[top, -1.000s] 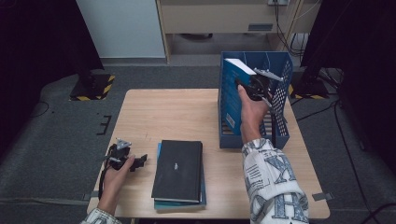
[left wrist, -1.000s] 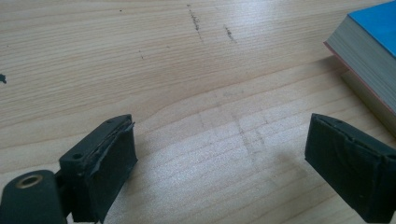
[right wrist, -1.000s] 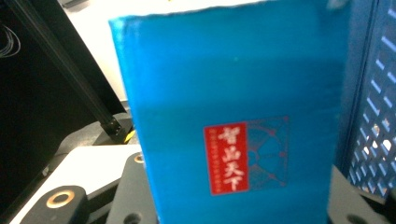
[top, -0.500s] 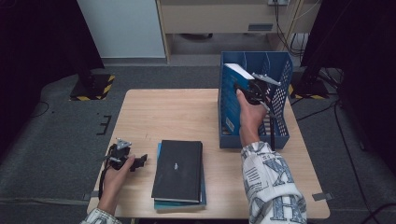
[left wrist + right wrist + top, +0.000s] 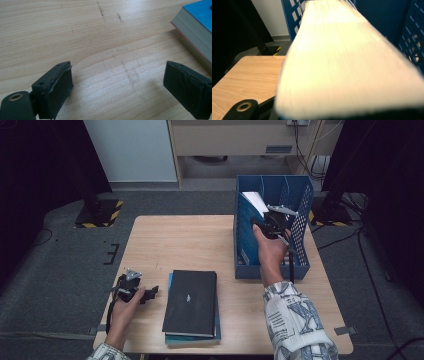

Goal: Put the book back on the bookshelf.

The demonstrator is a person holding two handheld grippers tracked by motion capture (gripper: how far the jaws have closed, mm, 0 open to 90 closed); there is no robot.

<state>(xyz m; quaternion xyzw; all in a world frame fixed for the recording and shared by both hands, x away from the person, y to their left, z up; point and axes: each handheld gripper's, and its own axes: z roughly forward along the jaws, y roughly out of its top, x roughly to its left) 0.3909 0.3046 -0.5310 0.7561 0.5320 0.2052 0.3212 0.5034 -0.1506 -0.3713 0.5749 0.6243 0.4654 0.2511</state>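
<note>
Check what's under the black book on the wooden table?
A blue-covered book lies under the black book, its edge showing along the left and front. Whether anything lies beneath that is hidden; the left gripper rests beside it.

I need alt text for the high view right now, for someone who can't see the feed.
The right gripper holds a book tilted inside a blue file rack at the wooden table's far right. Nearer the person, a black book lies on a blue one; the left gripper rests open beside them.
</note>
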